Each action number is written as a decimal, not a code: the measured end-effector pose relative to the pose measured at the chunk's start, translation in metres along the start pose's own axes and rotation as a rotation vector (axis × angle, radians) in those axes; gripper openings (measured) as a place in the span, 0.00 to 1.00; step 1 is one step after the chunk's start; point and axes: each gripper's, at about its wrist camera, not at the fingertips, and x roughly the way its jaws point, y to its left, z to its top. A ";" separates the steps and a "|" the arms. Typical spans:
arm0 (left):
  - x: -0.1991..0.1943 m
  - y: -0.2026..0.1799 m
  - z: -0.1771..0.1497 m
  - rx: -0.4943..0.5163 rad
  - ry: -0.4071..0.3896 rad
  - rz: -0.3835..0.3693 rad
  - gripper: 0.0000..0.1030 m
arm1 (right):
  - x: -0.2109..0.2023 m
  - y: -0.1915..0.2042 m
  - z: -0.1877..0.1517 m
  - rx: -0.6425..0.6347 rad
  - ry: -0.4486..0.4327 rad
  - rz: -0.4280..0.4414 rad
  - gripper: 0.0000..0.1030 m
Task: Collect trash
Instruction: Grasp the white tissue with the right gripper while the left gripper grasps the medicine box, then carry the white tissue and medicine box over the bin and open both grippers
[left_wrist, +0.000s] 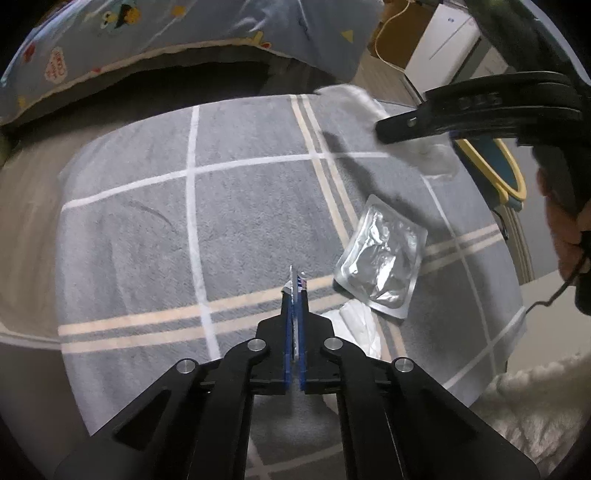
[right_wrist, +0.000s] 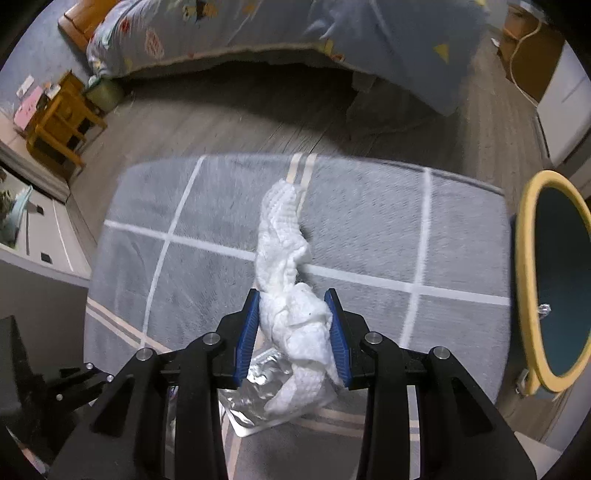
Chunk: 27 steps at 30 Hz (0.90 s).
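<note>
Above grey rug (left_wrist: 129, 229), left tool (left_wrist: 294, 291) pinches wrapper (left_wrist: 295, 282); right tool (right_wrist: 293, 301) clamps tissue (right_wrist: 288, 258) near foil pouch (left_wrist: 382, 258).

I see a crinkled glossy foil pouch (left_wrist: 382, 260), a soft quilted paper towel (right_wrist: 291, 295), and a matt fuzzy cloth rug (left_wrist: 251, 206).

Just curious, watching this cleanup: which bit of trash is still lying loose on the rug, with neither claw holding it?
The silver foil pouch, lying flat on the grey rug. The white tissue is clamped in the right gripper; the left gripper pinches a thin wrapper scrap.
</note>
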 end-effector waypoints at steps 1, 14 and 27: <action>-0.001 -0.002 0.001 0.009 -0.006 0.007 0.02 | -0.005 -0.004 0.000 0.004 -0.008 -0.001 0.34; 0.011 -0.013 0.008 0.016 0.003 0.140 0.32 | -0.051 -0.040 -0.011 0.047 -0.077 -0.014 0.34; 0.039 -0.013 0.006 0.030 0.061 0.184 0.50 | -0.064 -0.047 -0.011 0.044 -0.100 0.001 0.34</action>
